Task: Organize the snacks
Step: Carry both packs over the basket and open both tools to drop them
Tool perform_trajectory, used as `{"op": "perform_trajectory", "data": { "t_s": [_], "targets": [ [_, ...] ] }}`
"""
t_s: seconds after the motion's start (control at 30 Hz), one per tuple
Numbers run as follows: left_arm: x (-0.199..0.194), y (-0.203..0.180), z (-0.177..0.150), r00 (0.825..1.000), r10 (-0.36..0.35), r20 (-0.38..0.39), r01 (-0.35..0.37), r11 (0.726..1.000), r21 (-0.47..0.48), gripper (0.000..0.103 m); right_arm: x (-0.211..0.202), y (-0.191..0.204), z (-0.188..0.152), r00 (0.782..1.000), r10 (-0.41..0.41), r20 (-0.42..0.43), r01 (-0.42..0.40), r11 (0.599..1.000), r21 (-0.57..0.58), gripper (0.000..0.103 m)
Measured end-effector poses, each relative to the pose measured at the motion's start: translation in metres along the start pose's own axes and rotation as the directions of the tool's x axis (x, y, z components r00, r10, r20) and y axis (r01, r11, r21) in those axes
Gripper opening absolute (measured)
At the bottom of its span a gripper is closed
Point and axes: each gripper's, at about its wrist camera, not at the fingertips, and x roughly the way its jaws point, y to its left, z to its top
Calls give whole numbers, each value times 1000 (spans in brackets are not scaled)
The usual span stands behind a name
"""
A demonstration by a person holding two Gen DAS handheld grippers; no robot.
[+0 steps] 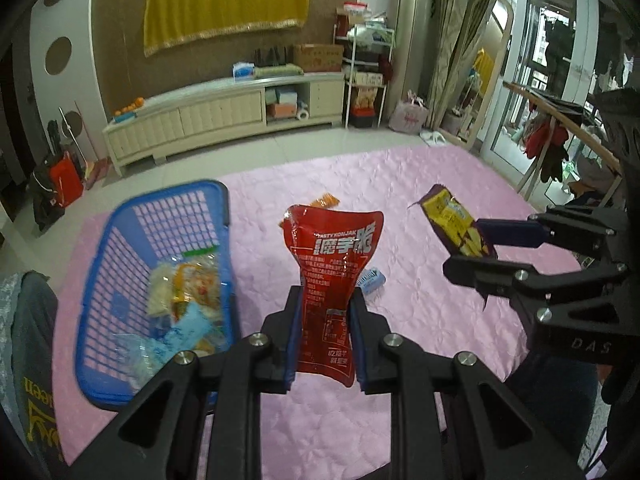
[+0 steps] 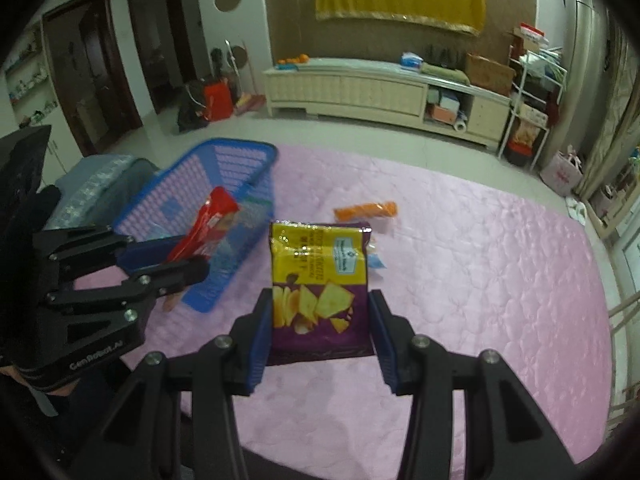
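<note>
My left gripper (image 1: 325,312) is shut on a red konjac snack pouch (image 1: 334,264) and holds it upright above the pink quilt, just right of the blue basket (image 1: 100,240). The basket holds several snack packets (image 1: 188,300). My right gripper (image 2: 320,320) is shut on a yellow and purple chip bag (image 2: 318,284). In the left wrist view it (image 1: 468,246) is at the right with the chip bag (image 1: 452,216). In the right wrist view the left gripper (image 2: 192,256) holds the red pouch (image 2: 208,224) over the basket's (image 2: 224,156) near edge.
An orange snack packet (image 2: 366,211) and a small blue packet (image 1: 372,280) lie on the pink quilt (image 2: 480,280). A cream TV cabinet (image 1: 224,116) stands along the far wall. A mirror and clothes rack stand at the right.
</note>
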Motion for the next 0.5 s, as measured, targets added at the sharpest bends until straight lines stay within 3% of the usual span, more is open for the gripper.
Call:
{"op": "perform_trajectory", "data": {
  "t_s": [0.27, 0.5],
  "targets": [
    [-45, 36, -4, 999, 16, 40, -15, 1000, -26, 20, -18, 35, 11, 997, 50, 61, -50, 999, 2, 51],
    [-61, 80, -6, 997, 59, 47, -56, 997, -61, 20, -7, 72, 32, 992, 96, 77, -95, 995, -14, 51]
  ]
}}
